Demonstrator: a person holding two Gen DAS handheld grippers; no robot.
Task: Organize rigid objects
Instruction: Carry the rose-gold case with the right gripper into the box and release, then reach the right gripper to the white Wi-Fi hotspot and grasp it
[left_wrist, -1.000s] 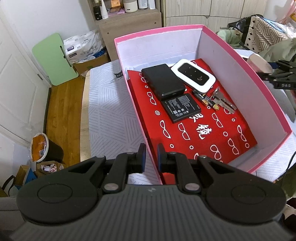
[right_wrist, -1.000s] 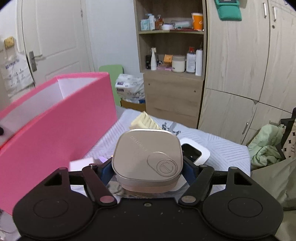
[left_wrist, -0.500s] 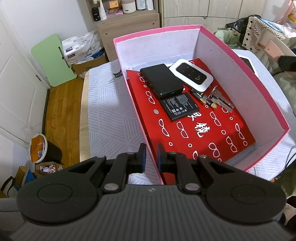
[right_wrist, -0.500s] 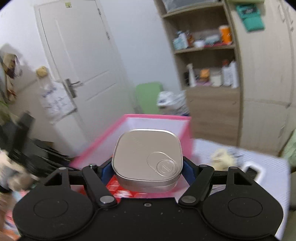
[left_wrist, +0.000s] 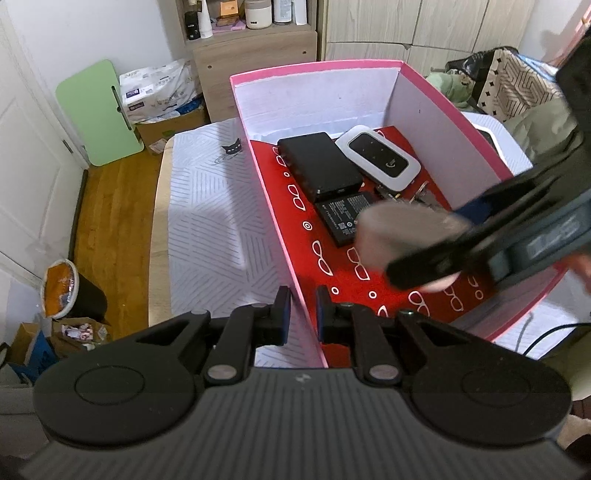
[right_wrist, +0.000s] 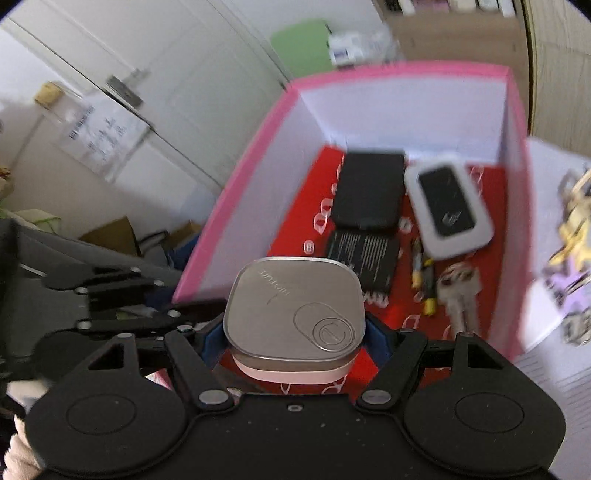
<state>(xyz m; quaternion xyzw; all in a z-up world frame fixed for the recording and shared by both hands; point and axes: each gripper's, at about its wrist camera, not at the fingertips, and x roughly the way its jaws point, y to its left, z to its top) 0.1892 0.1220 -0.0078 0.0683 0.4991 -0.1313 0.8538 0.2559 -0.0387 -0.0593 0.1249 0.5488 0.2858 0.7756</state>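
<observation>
**Tin held over the box, left gripper clamped on the wall**

While the right gripper (right_wrist: 294, 328) hangs above the pink box (right_wrist: 229, 177), its blue pads are clenched on both sides of a square silver tin (right_wrist: 294, 312), rounded corners, round embossed mark on the lid, pale pink base showing under the lid. Tin sits level between the fingers, over the near end of the box's red floor, not touching it. In the left wrist view the same tin (left_wrist: 406, 232) is a blurred grey shape held by the right gripper (left_wrist: 436, 254), which comes in from the right side, over the box interior.

Already lying on the red liner toward the far end: a black slab device (right_wrist: 369, 192), a white pocket router with a black face (right_wrist: 447, 206) just beside it on the right, a flat black battery (right_wrist: 364, 258) touching the slab's near edge, two small cylinder cells (right_wrist: 423, 280), and keys (right_wrist: 458, 295) beside those. Liner carries white glasses prints.

Left gripper (left_wrist: 303, 314) is closed tight on the box's near-left wall (left_wrist: 291, 266), one pad outside, one inside, thin pink edge pinched between.

Box stands on a white striped cloth (left_wrist: 218, 229) over a table. Beyond: wood floor, green folding board (left_wrist: 98, 110) leaning on the wall, wooden shelf unit, white door. Yellow and purple clutter right of the box in the right wrist view is too blurred to name.
</observation>
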